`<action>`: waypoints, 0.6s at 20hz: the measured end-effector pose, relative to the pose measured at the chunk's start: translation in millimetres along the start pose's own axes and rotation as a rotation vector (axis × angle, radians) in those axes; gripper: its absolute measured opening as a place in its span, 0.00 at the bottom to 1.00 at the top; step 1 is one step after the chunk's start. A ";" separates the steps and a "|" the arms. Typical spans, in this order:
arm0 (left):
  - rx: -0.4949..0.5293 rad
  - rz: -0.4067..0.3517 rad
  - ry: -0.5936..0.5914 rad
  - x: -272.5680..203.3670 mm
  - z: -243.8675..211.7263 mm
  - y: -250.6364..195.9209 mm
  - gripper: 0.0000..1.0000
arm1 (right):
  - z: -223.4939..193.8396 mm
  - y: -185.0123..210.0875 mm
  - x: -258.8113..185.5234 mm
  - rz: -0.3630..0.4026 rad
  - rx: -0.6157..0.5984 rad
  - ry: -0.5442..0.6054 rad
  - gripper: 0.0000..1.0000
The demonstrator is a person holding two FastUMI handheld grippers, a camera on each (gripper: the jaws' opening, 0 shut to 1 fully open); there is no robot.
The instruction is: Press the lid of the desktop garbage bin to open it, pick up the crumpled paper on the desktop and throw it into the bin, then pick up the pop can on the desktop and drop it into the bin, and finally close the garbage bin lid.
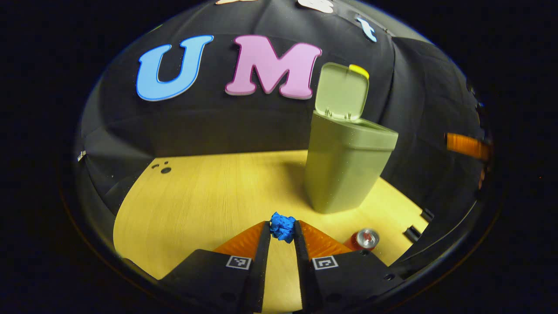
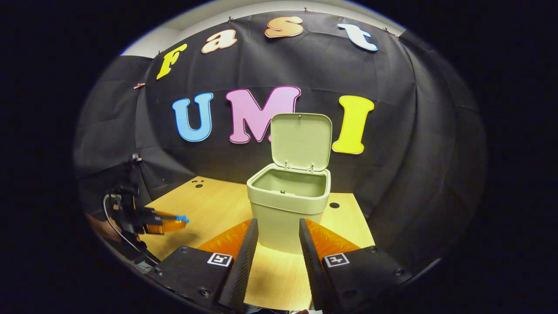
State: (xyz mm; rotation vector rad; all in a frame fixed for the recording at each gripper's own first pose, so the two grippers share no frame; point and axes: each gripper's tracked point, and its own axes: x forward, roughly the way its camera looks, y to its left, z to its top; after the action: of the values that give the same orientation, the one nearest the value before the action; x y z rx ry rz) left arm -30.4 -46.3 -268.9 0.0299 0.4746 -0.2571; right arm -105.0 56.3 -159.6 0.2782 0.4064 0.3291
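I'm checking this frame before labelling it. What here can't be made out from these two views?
- Pop can: in the left gripper view, its lower body is hidden behind the left gripper.
- Crumpled paper: a tiny blue speck in the right gripper view, too small to judge.
- Bin: its bottom is hidden by its own walls.

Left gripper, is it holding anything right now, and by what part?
Yes. The left gripper pinches the blue crumpled paper by its two sides, at the very tips of its fingers.
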 end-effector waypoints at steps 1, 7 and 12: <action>-0.001 -0.011 -0.038 0.0 22.2 -3.9 0.36 | -2.9 -0.1 -0.5 0.005 0.010 0.007 0.61; 0.072 -0.096 -0.226 13.3 138.2 -39.2 0.36 | -5.7 -6.6 -5.2 -0.009 0.045 -0.005 0.61; 0.073 -0.179 -0.281 37.7 177.6 -76.3 0.36 | -9.8 -14.1 -7.7 -0.038 0.083 -0.008 0.60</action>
State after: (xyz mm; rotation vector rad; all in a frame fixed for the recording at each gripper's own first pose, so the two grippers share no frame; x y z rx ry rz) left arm 62.3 -144.6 -125.7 0.0224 0.1882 -0.4476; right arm -112.3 42.6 -170.2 0.3526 0.4177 0.2739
